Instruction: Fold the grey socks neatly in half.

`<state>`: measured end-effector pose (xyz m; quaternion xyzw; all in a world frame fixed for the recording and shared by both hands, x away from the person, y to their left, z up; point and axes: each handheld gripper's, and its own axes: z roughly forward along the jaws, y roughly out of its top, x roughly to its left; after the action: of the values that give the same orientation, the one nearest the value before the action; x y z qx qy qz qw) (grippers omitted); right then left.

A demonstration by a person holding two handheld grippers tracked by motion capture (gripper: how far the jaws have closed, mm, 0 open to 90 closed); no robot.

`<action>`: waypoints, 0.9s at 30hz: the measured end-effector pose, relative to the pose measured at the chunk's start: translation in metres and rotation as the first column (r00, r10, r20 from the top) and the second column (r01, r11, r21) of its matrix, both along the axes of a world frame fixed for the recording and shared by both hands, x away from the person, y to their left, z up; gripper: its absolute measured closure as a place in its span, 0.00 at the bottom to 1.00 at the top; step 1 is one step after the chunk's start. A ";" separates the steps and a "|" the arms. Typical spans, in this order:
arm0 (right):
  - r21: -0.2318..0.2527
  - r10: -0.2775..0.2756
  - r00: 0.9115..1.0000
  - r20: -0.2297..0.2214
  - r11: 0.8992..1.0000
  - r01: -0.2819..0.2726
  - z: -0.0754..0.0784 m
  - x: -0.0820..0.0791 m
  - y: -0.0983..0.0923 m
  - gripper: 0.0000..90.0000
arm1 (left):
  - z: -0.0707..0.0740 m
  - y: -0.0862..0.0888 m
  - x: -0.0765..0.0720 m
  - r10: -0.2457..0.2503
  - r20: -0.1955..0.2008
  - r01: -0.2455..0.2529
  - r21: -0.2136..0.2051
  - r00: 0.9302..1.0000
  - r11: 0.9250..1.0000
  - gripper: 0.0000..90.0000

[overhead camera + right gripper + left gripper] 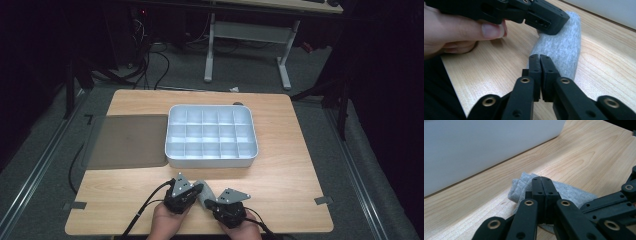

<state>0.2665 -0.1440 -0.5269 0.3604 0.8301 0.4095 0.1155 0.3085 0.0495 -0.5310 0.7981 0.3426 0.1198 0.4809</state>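
Your left gripper (pixel 196 193) has its jaws pressed together, tips resting on one end of the rolled grey sock (pixel 205 192). Can't tell if any fabric is actually pinched. Your right gripper (pixel 212 204) is closed up too, tips against the other end of the sock. The sock lies on the wooden table (pixel 280 170), near your edge, just in front of the white compartment tray (pixel 212 161).

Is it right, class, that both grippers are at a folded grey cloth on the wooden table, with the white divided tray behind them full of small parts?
Not quite. The high view shows the white divided tray with bare compartments. The rest stands: left gripper and right gripper meet at the grey cloth on the wooden table.
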 end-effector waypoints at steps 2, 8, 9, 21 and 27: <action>0.009 0.003 1.000 0.002 1.000 -0.003 0.003 0.000 -0.001 0.95 | 0.000 0.000 0.000 0.001 0.001 -0.001 0.000 1.000 1.000 1.00; 0.067 -0.034 0.999 0.015 0.997 0.033 0.014 0.003 -0.015 0.87 | 0.000 0.000 0.000 0.002 0.004 -0.002 0.004 1.000 1.000 1.00; 0.072 -0.043 0.999 0.020 0.997 0.041 0.015 0.004 -0.017 0.86 | 0.000 0.000 -0.001 0.002 0.004 -0.002 0.007 1.000 1.000 1.00; 0.100 -0.086 0.994 -0.066 0.991 0.093 0.019 0.022 -0.023 0.66 | 0.000 0.000 -0.001 0.001 0.005 -0.001 0.008 1.000 1.000 1.00; 0.098 -0.084 0.984 -0.159 0.990 0.100 0.012 0.033 -0.016 0.54 | 0.000 0.001 -0.001 -0.001 0.001 0.001 0.003 1.000 1.000 1.00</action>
<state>0.2991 -0.1601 -0.5151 0.4347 0.7963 0.4176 0.0503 0.3074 0.0503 -0.5310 0.7990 0.3417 0.1203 0.4800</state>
